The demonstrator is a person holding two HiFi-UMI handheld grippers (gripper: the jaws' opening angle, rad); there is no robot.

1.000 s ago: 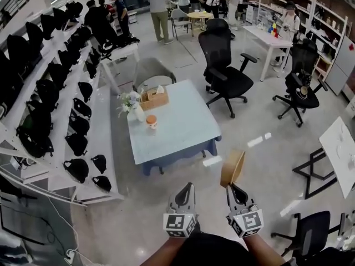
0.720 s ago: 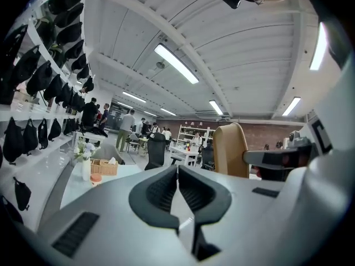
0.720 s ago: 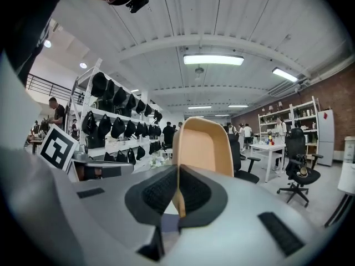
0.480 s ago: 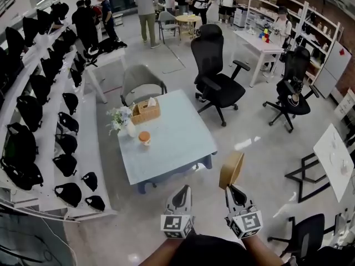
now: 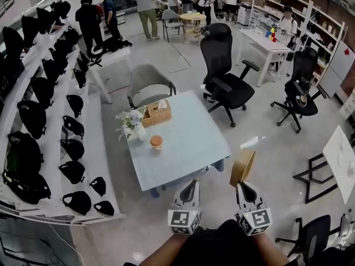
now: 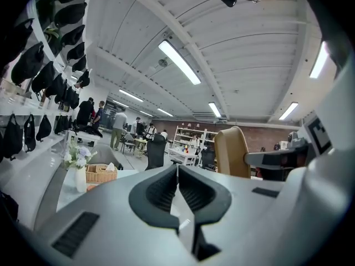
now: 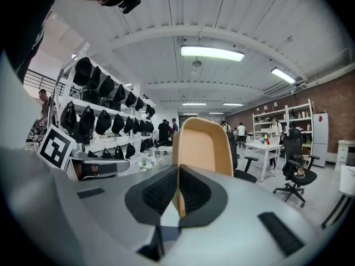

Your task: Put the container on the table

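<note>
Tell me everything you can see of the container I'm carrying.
The container is a tan, wood-looking shallow box with rounded corners. It stands on edge, upright. The right gripper is shut on its lower wall, and nothing else touches it. It is in the air above the floor, just off the near right corner of the table.

Right gripper point(image 5: 243, 186) carried container point(image 5: 243, 167) closer to table point(image 5: 191, 140) edge.

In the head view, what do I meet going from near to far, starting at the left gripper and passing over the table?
First the left gripper → jar with orange lid → wicker basket → grey chair. The flower vase is left out: it overlaps jar and basket in depth.
</note>
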